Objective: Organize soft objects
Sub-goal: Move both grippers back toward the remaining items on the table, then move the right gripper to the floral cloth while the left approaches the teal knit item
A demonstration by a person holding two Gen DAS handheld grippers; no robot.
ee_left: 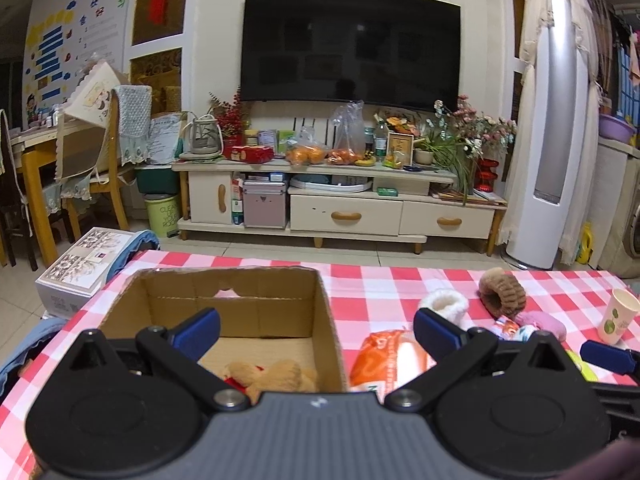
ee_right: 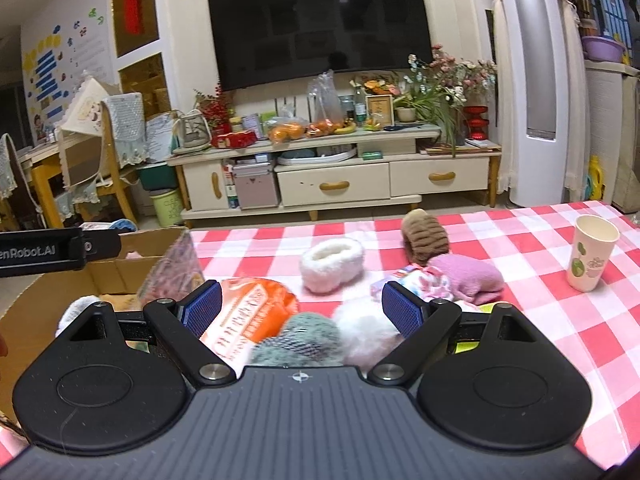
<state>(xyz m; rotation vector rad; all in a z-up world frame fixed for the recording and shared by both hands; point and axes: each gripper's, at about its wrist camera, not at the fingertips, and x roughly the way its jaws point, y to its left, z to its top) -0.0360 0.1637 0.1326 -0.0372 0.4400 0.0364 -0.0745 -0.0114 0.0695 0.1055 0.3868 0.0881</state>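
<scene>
An open cardboard box (ee_left: 328, 312) sits on the checked tablecloth with a tan plush bear (ee_left: 276, 376) lying inside. My left gripper (ee_left: 316, 334) hangs open above the box's right wall, holding nothing. To the right lie an orange packet (ee_left: 384, 356), a white fluffy slipper (ee_left: 444, 302), a brown knitted cuff (ee_left: 502, 292) and a pink sock (ee_left: 546, 322). My right gripper (ee_right: 302, 306) is open over the orange packet (ee_right: 256, 312), a grey-green plush piece (ee_right: 308, 338) and a pale fluffy ball (ee_right: 366, 332). Beyond them sit the white slipper (ee_right: 332, 264), brown cuff (ee_right: 426, 238) and pink sock (ee_right: 468, 276).
A paper cup (ee_right: 592, 252) stands upright at the table's right side. The left gripper's body (ee_right: 44, 252) reaches over the box (ee_right: 120, 268). Past the table's far edge stand a TV cabinet (ee_left: 336, 196), chairs and a tall white air conditioner (ee_left: 548, 140).
</scene>
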